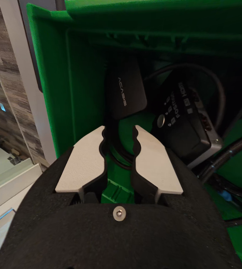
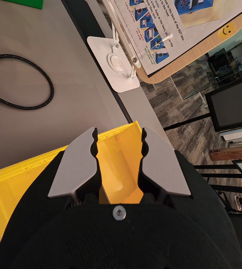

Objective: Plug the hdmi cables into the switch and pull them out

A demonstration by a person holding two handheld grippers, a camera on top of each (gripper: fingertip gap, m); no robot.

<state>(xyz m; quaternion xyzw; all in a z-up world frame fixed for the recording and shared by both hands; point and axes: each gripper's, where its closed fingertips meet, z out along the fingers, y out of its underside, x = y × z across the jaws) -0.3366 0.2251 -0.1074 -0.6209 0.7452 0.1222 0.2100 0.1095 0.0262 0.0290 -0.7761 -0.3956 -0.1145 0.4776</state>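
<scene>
Left gripper (image 1: 119,128) is hanging over the green bin (image 1: 56,81), fingers (image 1: 88,152) parted narrowly with nothing between them. Just beyond its tips a black box (image 1: 126,93) is leaning inside the bin, and to its right the switch (image 1: 190,126) is lying tilted, thin black cable (image 1: 217,93) looping behind it and braided cables (image 1: 225,157) trailing off right. Right gripper (image 2: 118,129) is hovering over the yellow bin (image 2: 117,160), fingers (image 2: 76,163) spread wide and empty. A braided cable loop (image 2: 30,81) is sitting on the grey tabletop (image 2: 59,51), well apart from it.
</scene>
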